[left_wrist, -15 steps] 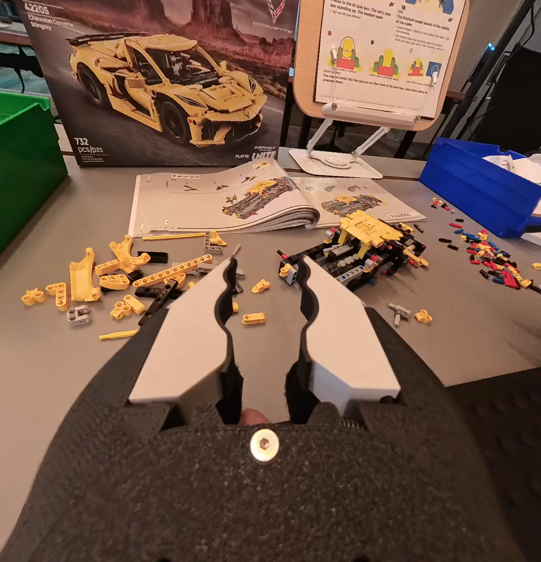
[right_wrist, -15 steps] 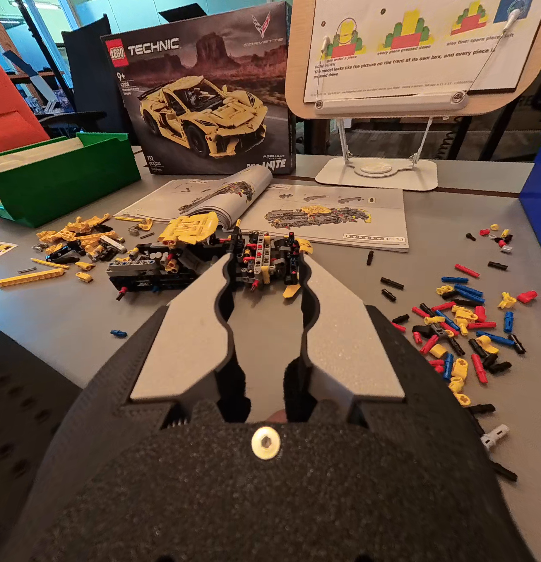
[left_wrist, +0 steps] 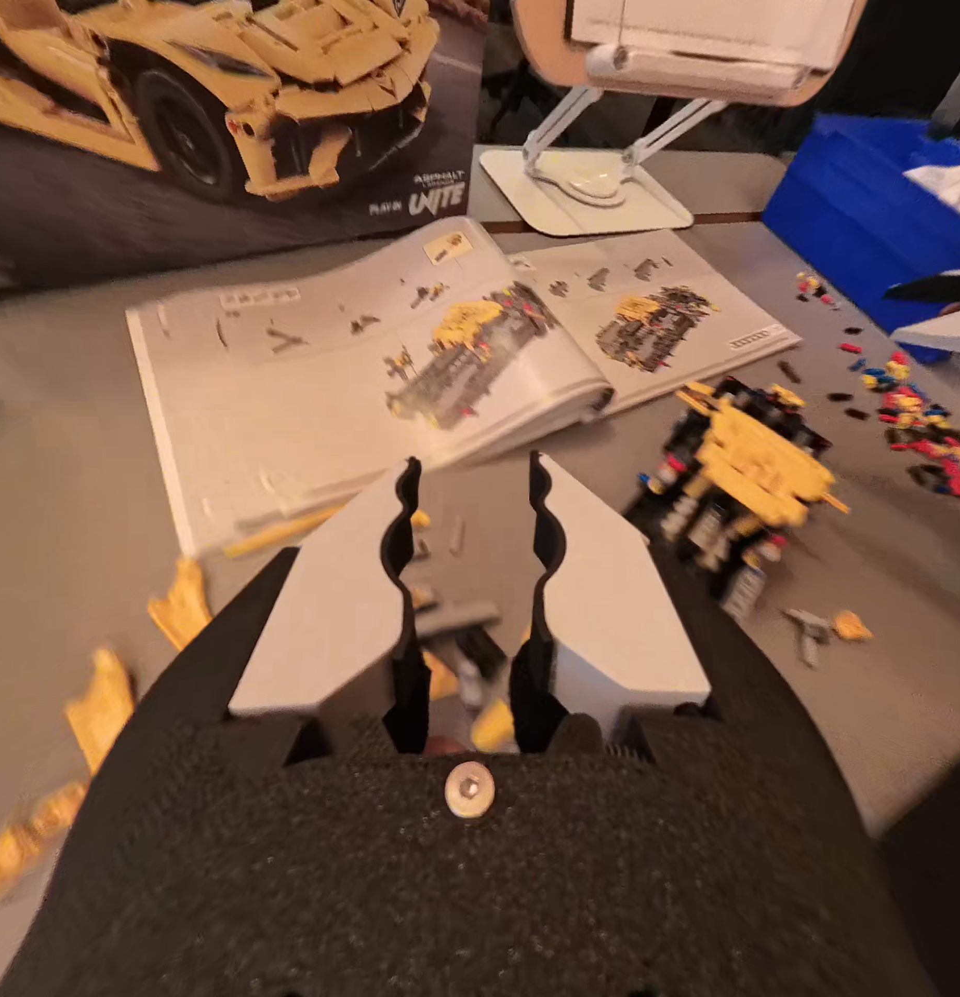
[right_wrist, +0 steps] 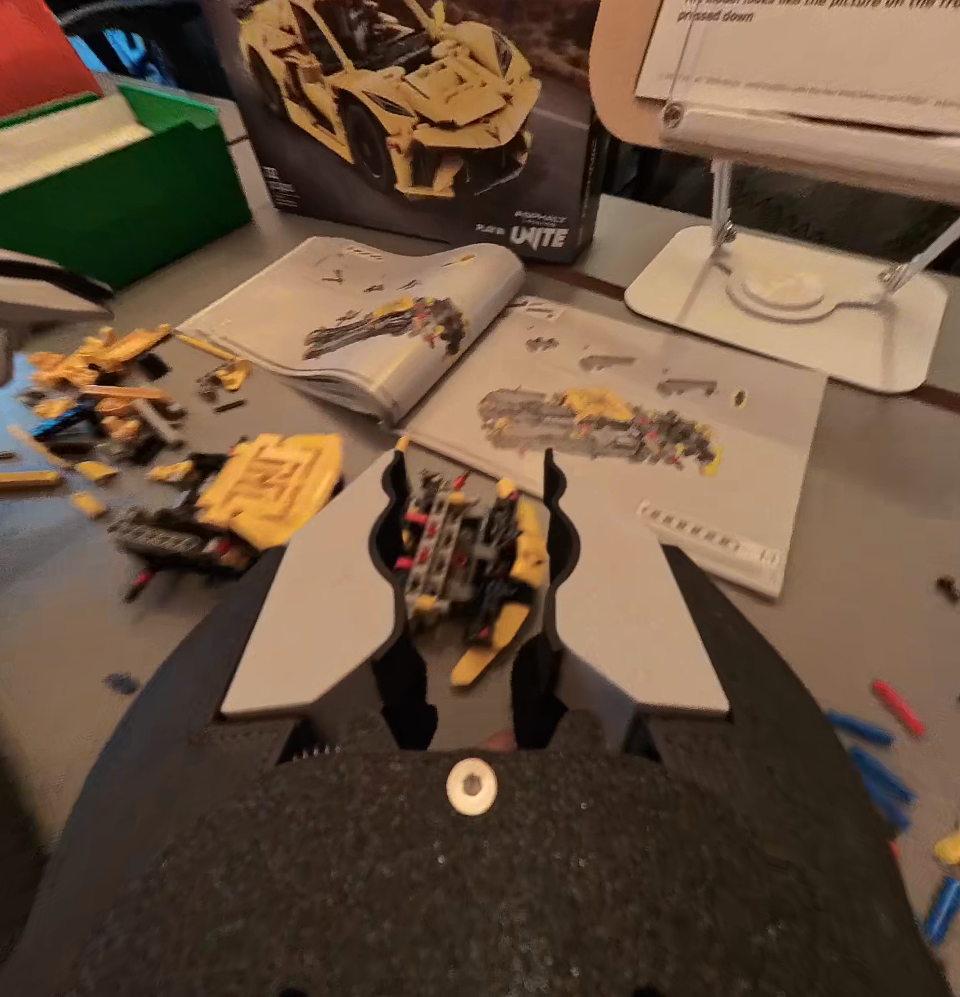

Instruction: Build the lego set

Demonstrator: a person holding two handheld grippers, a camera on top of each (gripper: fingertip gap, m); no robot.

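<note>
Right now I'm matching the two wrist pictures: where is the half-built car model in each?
Left wrist view: half-built car model right of centre, beside the left gripper.
Right wrist view: centre-left, partly between the right gripper's fingers.
Shared landmark: open instruction booklet just behind it.

Dim, warm light; both wide-angle views smeared by motion blur, edges bowed

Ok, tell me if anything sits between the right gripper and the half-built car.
Nothing visible does. The right gripper has its jaws open, and the near end of the half-built car shows directly between them on the table. The instruction booklet lies beyond it and the loose coloured pins off to the right.
</note>
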